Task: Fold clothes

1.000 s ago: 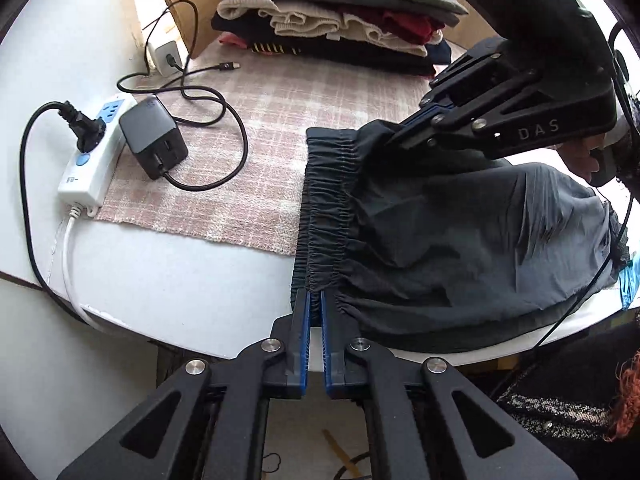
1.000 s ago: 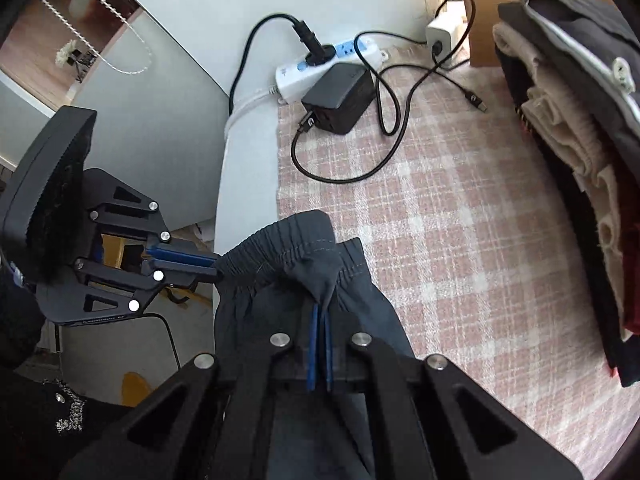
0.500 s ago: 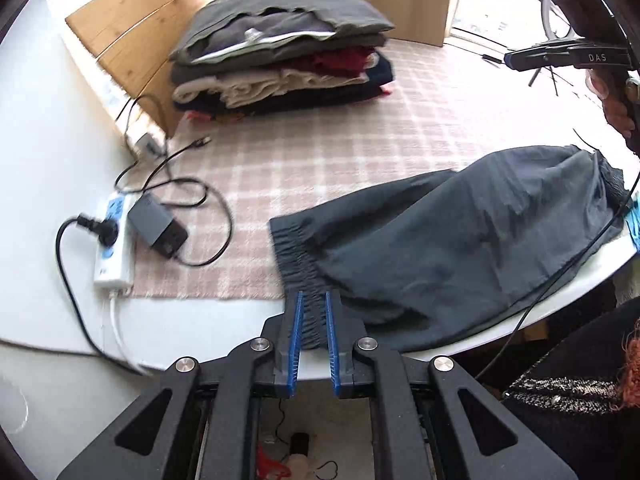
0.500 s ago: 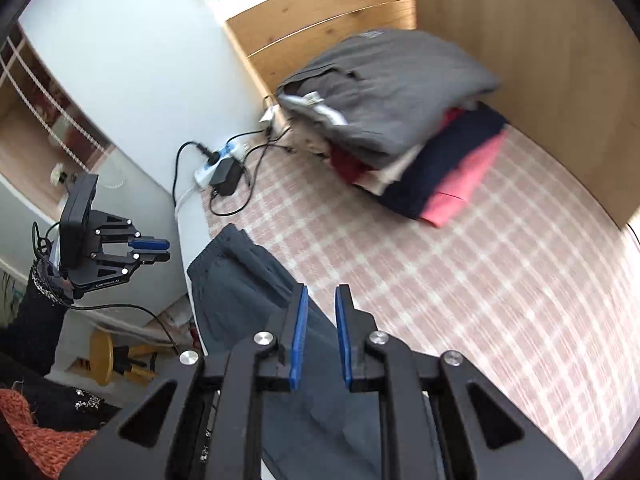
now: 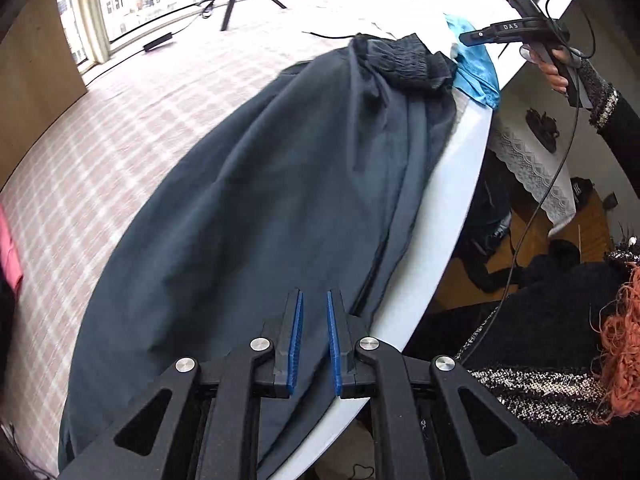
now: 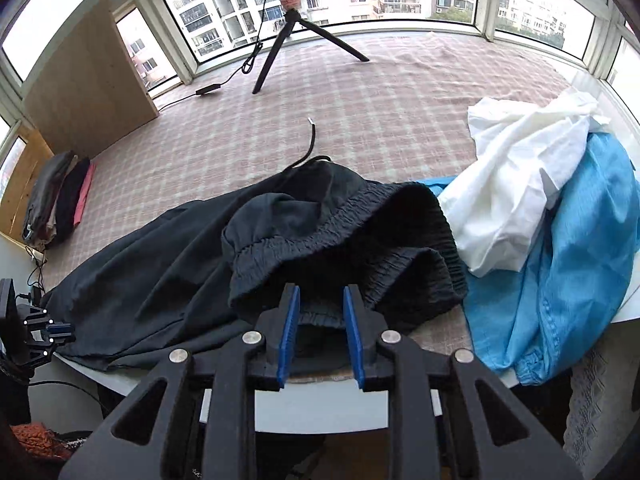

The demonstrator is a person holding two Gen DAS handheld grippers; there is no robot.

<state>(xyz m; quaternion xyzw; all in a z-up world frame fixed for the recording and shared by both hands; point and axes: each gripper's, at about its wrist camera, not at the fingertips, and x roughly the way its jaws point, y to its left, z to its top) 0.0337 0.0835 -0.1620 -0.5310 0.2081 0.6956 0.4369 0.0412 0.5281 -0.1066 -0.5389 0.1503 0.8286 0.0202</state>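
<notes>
Dark grey trousers [image 5: 256, 208] lie stretched along the table's front edge on the pink checked cloth [image 5: 120, 128]. Their gathered elastic end [image 6: 360, 240] is bunched up at the right. My left gripper [image 5: 313, 340] is open and empty, just above the trousers near the table edge. My right gripper [image 6: 320, 328] is open and empty, just in front of the bunched elastic end. The right gripper also shows in the left wrist view [image 5: 516, 32], held above the far end. The left gripper shows small in the right wrist view [image 6: 52, 332].
A white garment [image 6: 516, 188] and a blue garment [image 6: 568, 264] lie in a heap at the right. A stack of folded clothes [image 6: 60, 200] sits far left by a wooden board [image 6: 84, 84]. A tripod [image 6: 296, 40] with cable stands at the back. The white table edge [image 5: 440, 216] runs along the front.
Both grippers have let go of the trousers and opened. Both have swung round to face the other end of the table. The trousers now lie flat.
</notes>
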